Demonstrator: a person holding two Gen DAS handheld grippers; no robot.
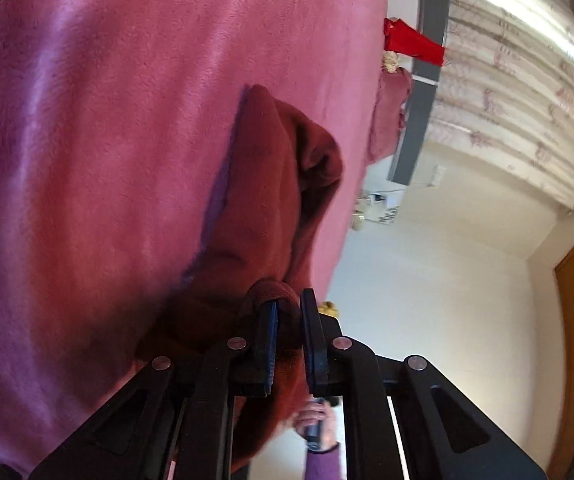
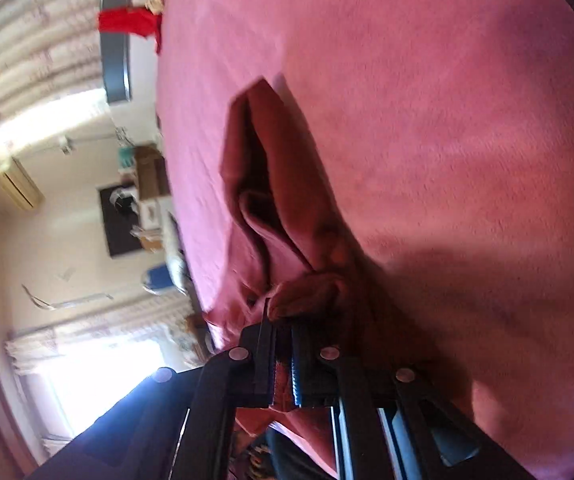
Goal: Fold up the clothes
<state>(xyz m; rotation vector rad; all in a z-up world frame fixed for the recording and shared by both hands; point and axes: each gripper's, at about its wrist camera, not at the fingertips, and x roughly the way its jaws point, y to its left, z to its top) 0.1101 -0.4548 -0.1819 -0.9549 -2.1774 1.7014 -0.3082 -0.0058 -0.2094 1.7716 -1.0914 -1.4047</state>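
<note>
Left gripper [image 1: 289, 344]: black jaws narrow, a bunched hem of the dark red fleecy garment [image 1: 275, 200] between the pads; the pads look a shade slack on it, so grip there judged weak. Right gripper [image 2: 281, 354]: jaws nearly closed, pinching another rolled edge of the same garment [image 2: 283, 200]. From each gripper the cloth runs away toward twelve o'clock, hanging in deep folds just above or against the pink plush bed cover [image 1: 107, 140]; whether it touches the cover I cannot tell. Handling, judged: soft, limp, light, plush pile that should give some friction; it will sag and bunch, not hold a crease. Best held at corners or hem edges, both grippers well apart, so the panel spreads flat. In the left wrist view, a hand [image 1: 319, 420] in a purple sleeve shows at six o'clock, below the jaws. Farther out, at one o'clock in the left view: a bright red cloth [image 1: 411, 42] by a grey board, curtains beyond. Count: two grippers, one dark red garment, one bed cover, one red cloth, one hand visible.
</note>
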